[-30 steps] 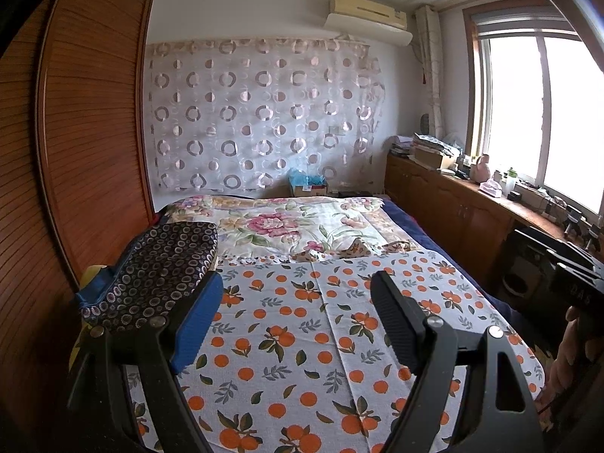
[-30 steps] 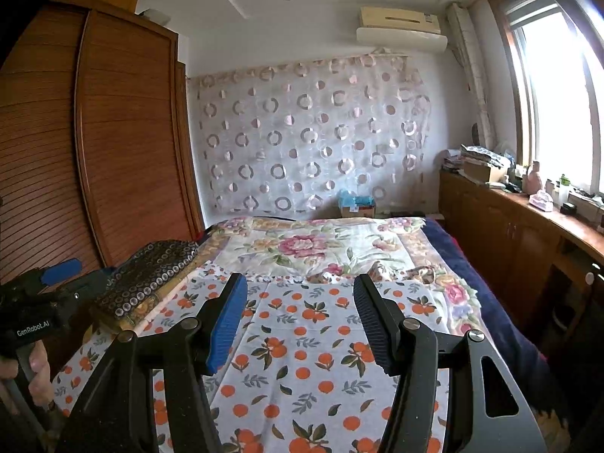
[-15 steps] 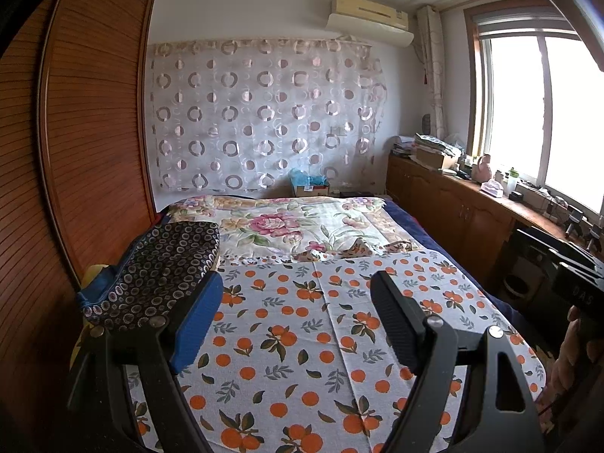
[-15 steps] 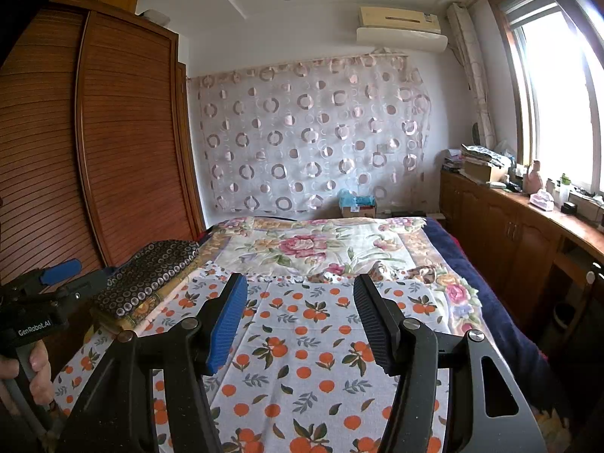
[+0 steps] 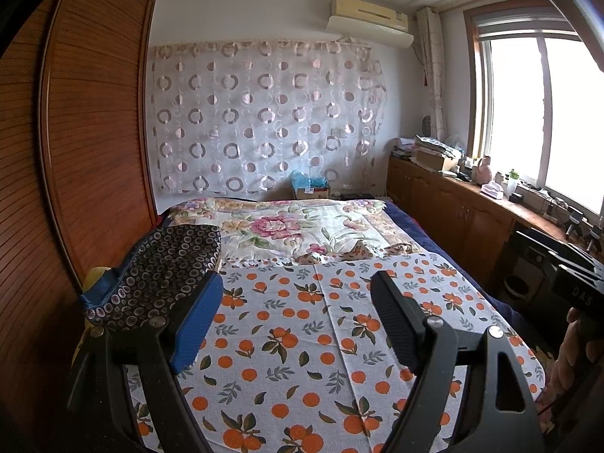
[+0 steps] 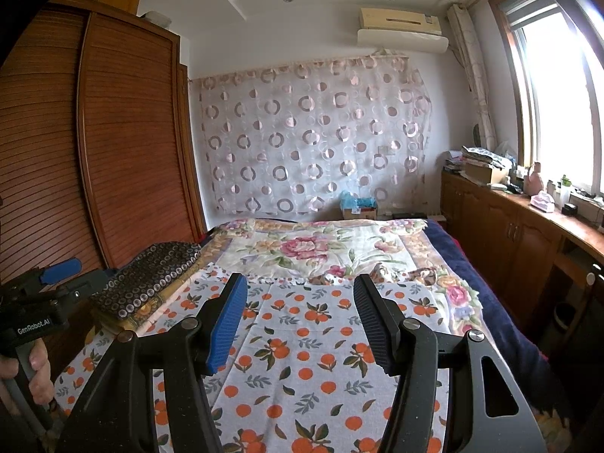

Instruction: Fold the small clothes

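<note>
A dark folded garment with small ring patterns (image 5: pixel 162 268) lies on the bed's left edge, on top of blue and yellow cloth; it also shows in the right wrist view (image 6: pixel 151 279). My left gripper (image 5: pixel 298 298) is open and empty, held above the orange-print sheet (image 5: pixel 302 339), with its blue finger just right of the garment. My right gripper (image 6: pixel 300 302) is open and empty above the same sheet (image 6: pixel 302 358). The left gripper's body (image 6: pixel 34 313) shows at the left of the right wrist view.
A floral quilt (image 5: pixel 294 226) covers the far half of the bed. A wooden wardrobe (image 5: pixel 75 151) stands close on the left. A low cabinet (image 5: pixel 453 211) with clutter runs under the window on the right. A small box (image 5: pixel 311 188) sits beyond the bed's far end.
</note>
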The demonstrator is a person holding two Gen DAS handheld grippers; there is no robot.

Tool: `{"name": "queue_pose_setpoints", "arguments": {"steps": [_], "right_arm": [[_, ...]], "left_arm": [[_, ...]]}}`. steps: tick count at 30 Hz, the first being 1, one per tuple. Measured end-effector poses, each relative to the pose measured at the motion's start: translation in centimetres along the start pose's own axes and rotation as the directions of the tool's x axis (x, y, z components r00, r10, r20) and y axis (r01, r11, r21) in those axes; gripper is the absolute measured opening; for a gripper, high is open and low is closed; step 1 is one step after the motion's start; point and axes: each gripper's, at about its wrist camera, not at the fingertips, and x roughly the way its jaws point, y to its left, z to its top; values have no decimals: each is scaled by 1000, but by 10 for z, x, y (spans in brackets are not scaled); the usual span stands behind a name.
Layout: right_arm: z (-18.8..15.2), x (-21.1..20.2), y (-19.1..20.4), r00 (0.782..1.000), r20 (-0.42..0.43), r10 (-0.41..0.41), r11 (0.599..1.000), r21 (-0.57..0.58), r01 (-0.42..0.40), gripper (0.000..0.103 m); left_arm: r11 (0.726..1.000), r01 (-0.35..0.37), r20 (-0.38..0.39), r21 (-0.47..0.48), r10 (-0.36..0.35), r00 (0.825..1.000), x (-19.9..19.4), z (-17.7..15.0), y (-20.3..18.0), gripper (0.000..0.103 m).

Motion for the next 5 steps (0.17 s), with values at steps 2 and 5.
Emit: {"name": "queue_pose_setpoints", "arguments": {"steps": [2,5], "right_arm": [[1,0,0,1000,-1,0,1000,0,0,61],[1,0,0,1000,-2,0,1000,-1,0,61]], "left_arm": [[1000,-3,0,2,3,1000,0,0,-1,81],[1000,-1,0,1,1,1000,0,0,-1,81]]}}
